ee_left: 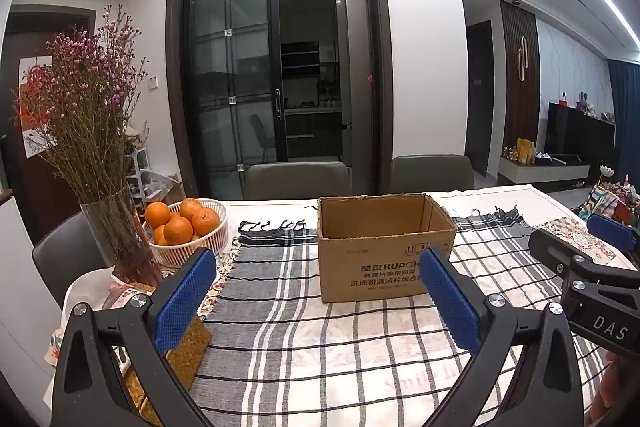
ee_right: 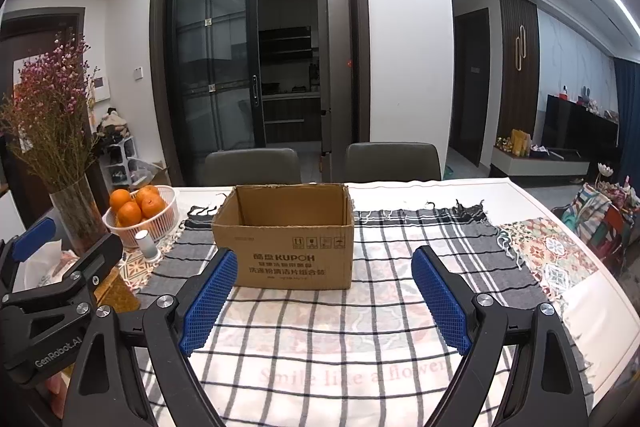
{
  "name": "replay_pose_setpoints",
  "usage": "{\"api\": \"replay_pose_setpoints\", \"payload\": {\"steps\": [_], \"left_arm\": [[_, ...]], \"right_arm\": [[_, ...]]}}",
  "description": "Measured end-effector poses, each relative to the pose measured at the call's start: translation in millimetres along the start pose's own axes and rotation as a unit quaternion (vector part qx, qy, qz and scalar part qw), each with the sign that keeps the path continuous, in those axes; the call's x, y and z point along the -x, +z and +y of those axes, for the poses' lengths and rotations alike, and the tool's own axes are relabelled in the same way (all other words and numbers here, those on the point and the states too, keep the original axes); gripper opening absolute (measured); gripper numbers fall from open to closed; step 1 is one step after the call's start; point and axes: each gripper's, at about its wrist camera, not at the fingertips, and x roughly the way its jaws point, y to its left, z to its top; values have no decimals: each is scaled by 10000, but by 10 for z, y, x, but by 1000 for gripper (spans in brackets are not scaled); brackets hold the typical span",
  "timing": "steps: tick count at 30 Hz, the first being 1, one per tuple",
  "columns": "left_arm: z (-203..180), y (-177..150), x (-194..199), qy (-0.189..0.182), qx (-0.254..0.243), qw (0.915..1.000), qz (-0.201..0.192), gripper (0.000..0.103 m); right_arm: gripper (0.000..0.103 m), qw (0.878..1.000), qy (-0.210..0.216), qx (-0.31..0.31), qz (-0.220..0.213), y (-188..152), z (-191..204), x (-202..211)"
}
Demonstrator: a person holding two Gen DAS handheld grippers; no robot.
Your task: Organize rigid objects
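At my far left a glass vase [ee_left: 116, 227] holds dried flowers [ee_left: 80, 99], upright near the table's left edge. Just right of it a white basket [ee_left: 200, 243] is heaped with oranges [ee_left: 178, 229]; in my right view a small white cylinder [ee_right: 143, 245] stands in front of that basket. My left gripper [ee_left: 316, 301] hangs over the plaid cloth [ee_left: 320, 347] with its blue pads spread wide and nothing between them. Ahead, about mid-table, sits the box [ee_left: 372, 267], top open, flaps gone, its ragged rim upward; I can see only bare inner walls, not its floor. My right gripper [ee_right: 322, 301] is likewise spread wide and grips nothing, with the box just beyond its left pad. The cloth between my pads and the box lies flat and bare. Two chairs [ee_right: 252, 167] stand behind the far edge. To the right the cloth ends in a fringe, then a patterned runner [ee_right: 556, 259], then the table's right edge [ee_right: 580, 243].
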Motion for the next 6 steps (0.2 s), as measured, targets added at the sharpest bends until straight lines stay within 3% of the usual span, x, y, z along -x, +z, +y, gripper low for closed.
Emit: {"api": "replay_pose_setpoints", "payload": {"steps": [6], "left_arm": [[-15,4,-8,-3,-10,10000,24,103]], "right_arm": [[90,10000,11,-38,22,2,-9,-15]]}}
